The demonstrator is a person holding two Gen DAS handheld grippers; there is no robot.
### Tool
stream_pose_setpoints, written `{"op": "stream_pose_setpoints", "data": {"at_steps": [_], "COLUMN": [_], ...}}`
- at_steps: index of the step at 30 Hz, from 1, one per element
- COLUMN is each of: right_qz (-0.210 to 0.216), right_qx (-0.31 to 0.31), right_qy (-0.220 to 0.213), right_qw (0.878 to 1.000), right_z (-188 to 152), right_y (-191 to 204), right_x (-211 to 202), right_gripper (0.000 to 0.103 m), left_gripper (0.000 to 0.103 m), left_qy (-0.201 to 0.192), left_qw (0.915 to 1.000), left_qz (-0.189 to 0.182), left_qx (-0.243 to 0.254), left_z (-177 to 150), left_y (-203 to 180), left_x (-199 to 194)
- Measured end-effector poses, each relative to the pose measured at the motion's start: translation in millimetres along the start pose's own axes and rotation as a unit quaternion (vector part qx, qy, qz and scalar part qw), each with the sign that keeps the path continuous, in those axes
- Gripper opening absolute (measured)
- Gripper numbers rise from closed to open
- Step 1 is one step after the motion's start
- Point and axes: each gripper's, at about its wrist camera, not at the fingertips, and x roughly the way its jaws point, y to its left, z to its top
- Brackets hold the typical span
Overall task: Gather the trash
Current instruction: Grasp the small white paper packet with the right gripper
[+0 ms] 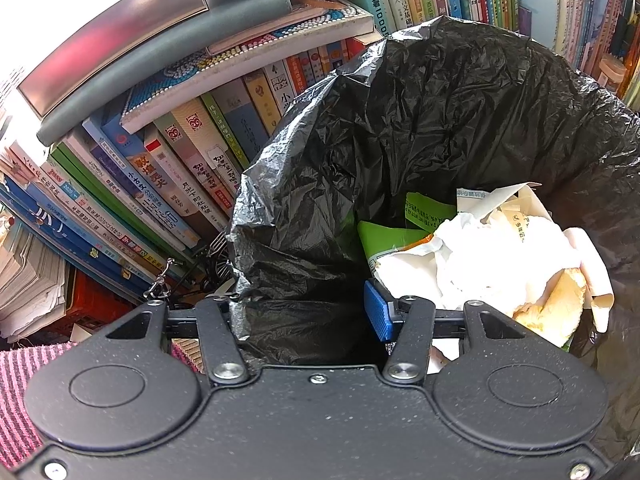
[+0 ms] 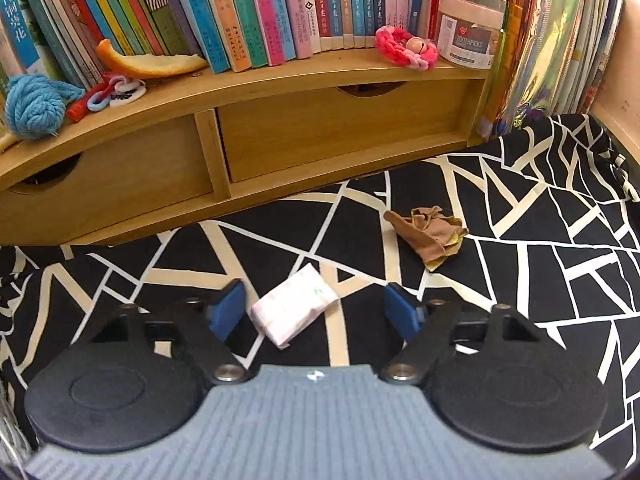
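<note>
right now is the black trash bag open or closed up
Open. The black trash bag gapes wide, showing crumpled paper and a green wrapper inside; the left gripper holds its rim.

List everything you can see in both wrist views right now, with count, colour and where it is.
bin bag: one, black, held at its rim by the left gripper
trash: several pieces, white and green, inside the bag
tissue pack: one, pale pink, on the tablecloth between the right fingers
crumpled wrapper: one, brown, farther along the cloth
peel: one, orange, on the shelf
yarn ball: one, blue, shelf's left end
toothpick jar: one, clear, shelf's right end
books: many, mixed colours, upright on the shelf
left gripper: black, blue pads, clamped on the bag
right gripper: black, blue pads, open
</note>
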Motion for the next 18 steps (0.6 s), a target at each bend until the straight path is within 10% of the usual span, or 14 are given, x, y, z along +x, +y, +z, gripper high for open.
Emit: {"op": "stream_pose_setpoints", "data": {"at_steps": [3, 18], "right_qz": [0.005, 0.033], "right_qx": [-0.005, -0.001], "right_qy": [0.005, -0.021], "right_qw": [1.000, 0.999], "right_z": [1, 20], "right_y": [3, 1], "right_x": [-4, -66], "right_gripper": [0.048, 0.048], "left_gripper": [0.051, 0.051], "left_qy": [0.000, -0.005], "left_qw": [1.0000, 1.0000], "left_qz": [0.000, 0.001], "left_qx": [0.000, 0.003], "left_z": [0, -2], "left_y": [0, 0], "left_x": [0, -2]}}
